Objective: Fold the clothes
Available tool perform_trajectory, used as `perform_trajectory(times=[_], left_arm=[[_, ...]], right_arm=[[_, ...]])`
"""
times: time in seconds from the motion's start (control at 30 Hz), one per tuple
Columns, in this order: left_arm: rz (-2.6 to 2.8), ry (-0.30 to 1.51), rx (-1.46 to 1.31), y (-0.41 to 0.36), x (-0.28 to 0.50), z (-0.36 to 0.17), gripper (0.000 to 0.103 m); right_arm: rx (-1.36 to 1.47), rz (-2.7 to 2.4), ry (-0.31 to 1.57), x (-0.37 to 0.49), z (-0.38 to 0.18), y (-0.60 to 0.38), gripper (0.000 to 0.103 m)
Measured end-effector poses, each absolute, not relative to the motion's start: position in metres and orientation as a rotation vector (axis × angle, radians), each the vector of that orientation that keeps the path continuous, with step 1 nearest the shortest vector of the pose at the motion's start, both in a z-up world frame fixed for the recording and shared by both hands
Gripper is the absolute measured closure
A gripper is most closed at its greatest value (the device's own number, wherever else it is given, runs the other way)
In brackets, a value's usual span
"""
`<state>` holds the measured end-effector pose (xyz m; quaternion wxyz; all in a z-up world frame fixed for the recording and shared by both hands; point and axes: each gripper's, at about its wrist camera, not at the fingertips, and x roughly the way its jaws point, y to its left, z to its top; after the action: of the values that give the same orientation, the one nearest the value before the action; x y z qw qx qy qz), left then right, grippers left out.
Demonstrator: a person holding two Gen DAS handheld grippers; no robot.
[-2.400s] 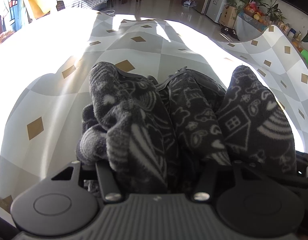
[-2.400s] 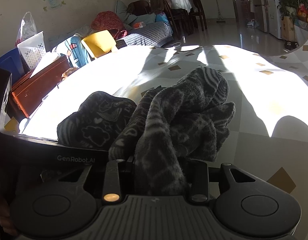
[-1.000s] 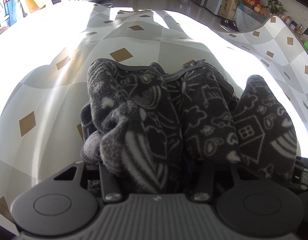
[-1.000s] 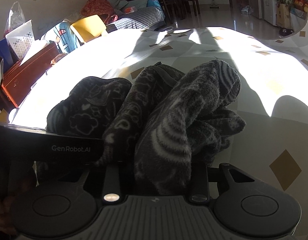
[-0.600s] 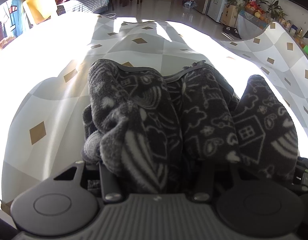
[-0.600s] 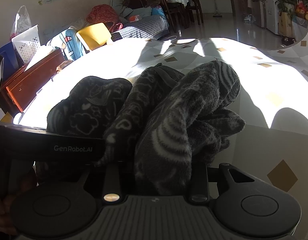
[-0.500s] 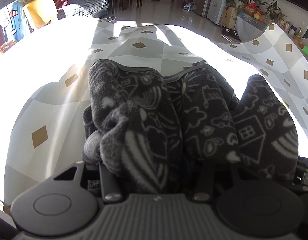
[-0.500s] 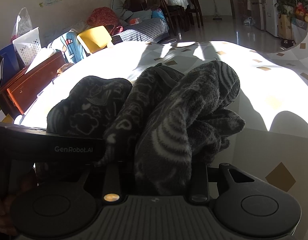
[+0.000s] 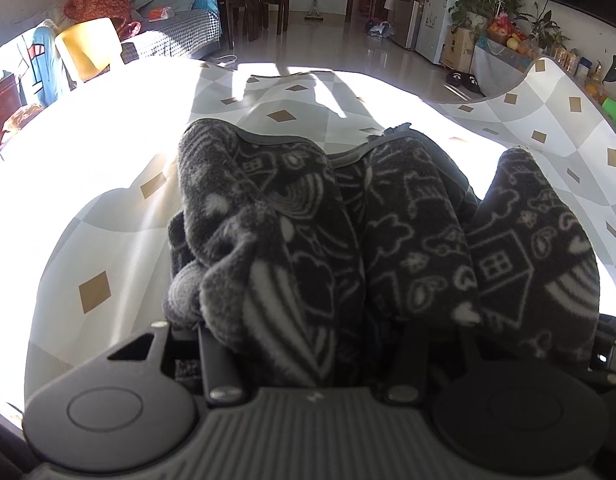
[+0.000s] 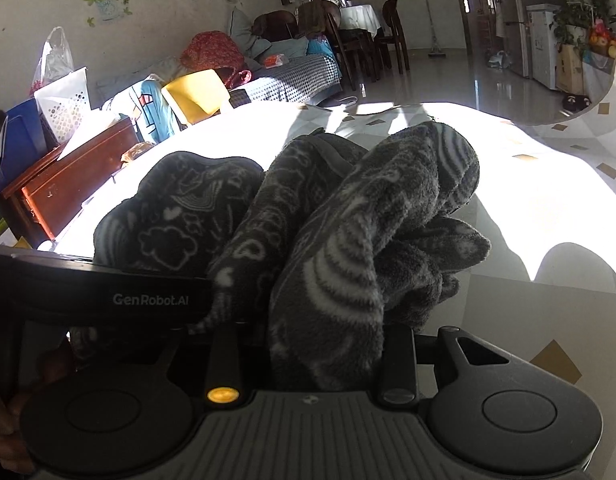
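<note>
Fleece [image 9: 308, 240], one dark patterned garment, fills the left wrist view in three bunched folds above the bench [image 9: 107, 240]. The left gripper [image 9: 312, 344] is clamped on the middle of it; its fingertips are buried in the pile. In the right wrist view the same fleece [image 10: 348, 240] shows again as three humps, and the right gripper [image 10: 312, 344] pinches one fold, fingertips likewise hidden. The other gripper's black body cuts off the lower left.

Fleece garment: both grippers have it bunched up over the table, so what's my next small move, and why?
Probably draw the two grippers apart sideways. The fleece is clamped in the left gripper and the right gripper, hanging in thick rolls above the table; spreading would stretch it flat enough to lay down and fold.
</note>
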<state>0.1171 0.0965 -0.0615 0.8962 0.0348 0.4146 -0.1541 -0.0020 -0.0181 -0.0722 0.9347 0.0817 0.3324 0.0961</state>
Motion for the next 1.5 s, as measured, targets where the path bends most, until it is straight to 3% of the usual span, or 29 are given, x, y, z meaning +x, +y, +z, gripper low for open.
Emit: perform_trajectory(times=[1.5], left_arm=[[-0.298,0.762,0.092,0.09,0.088,-0.024,0.059]], right_arm=[[0.175,0.208,0.576,-0.029,-0.054,-0.034,0.068]])
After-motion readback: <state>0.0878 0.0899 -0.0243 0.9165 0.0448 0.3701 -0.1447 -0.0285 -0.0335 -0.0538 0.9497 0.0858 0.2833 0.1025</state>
